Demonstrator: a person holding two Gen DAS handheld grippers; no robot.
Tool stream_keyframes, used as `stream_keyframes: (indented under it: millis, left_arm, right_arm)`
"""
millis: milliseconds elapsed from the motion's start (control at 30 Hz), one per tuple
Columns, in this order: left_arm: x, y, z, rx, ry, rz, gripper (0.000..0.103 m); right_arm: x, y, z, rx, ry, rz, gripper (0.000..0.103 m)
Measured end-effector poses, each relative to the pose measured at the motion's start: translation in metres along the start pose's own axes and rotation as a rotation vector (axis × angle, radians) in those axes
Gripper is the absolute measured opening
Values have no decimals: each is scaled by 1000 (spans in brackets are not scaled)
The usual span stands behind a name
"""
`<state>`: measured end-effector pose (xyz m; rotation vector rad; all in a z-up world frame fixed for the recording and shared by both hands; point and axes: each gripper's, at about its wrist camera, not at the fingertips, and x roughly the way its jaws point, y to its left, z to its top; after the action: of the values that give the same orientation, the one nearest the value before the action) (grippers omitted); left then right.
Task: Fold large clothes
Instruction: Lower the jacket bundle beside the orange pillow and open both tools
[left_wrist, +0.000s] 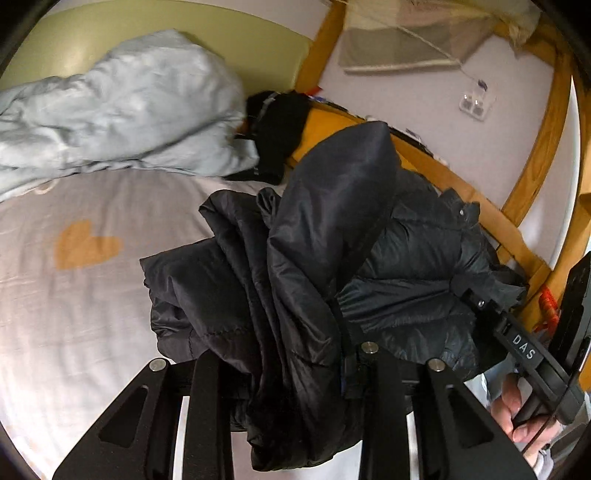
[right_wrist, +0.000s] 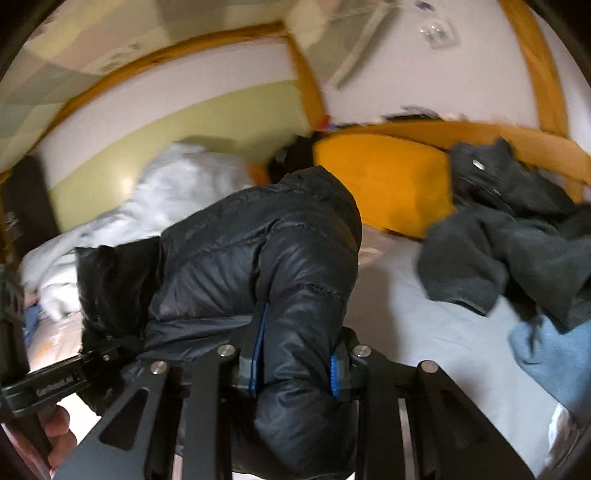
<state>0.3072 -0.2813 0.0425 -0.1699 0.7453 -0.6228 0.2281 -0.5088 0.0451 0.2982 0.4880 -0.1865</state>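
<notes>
The black puffer jacket (left_wrist: 314, 258), judged light, bulky and slippery, is being clamped at bunched padded folds by the left gripper (left_wrist: 295, 369) and the right gripper (right_wrist: 295, 365)

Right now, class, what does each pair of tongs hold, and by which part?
Both grip the black quilted puffer jacket: left tongs clamp bunched lining fabric, right tongs a padded fold.
</notes>
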Motion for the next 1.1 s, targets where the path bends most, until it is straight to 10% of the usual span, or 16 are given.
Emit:
stream_keyframes:
  millis: [200,433,567,767,1100]
  left_arm:
    - [59,-25,-7,46,5,37,32]
    - [65,-25,-21,80,-14,186,68]
    - [37,-26,-23,177,-80,257,88]
    - [-19,-13,-27,244,-165,297,97]
    - [-125,27,-51,246,-270,355,96]
  right_arm:
    - [29,-39,-5,72,48,-108,24]
    - [34,-36,-20,-4,90,-232,42]
    - [27,-30,-18,-17,81,-221,71]
    - [9,-9,-22,-83,23,-255,89]
    - [-43,77,-48,-201,-44,-84,98]
